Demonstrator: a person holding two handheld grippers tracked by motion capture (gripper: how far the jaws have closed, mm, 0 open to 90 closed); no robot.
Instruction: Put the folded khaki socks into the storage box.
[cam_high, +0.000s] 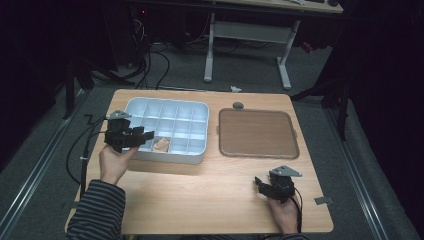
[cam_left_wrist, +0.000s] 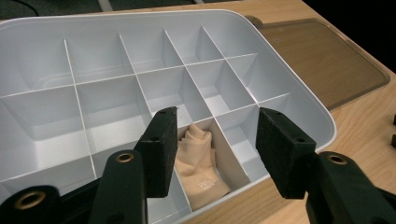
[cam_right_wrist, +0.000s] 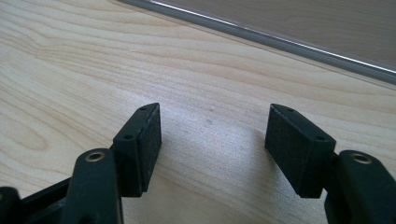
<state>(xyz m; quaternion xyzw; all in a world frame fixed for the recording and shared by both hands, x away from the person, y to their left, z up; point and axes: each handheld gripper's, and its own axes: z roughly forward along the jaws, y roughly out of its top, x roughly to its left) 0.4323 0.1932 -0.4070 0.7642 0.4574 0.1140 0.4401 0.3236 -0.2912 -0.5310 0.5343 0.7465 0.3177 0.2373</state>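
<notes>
A white divided organiser tray (cam_high: 150, 106) stands at the left of the wooden table. One compartment in its near row holds a rolled beige sock (cam_high: 161, 145). My left gripper (cam_high: 141, 136) hovers open over the tray's near left edge, and in the left gripper view the beige sock (cam_left_wrist: 201, 161) lies just beyond and between the jaws, inside the tray (cam_left_wrist: 299, 88). My right gripper (cam_high: 260, 183) rests low over bare wood at the front right, open with nothing between its pads (cam_right_wrist: 144, 140).
A brown translucent lid (cam_high: 257, 133) lies flat to the right of the tray, and its edge (cam_right_wrist: 280, 39) runs across the top of the right gripper view. A small dark knob (cam_high: 238, 105) sits behind the lid. Bare table (cam_high: 200, 195) spreads between the hands.
</notes>
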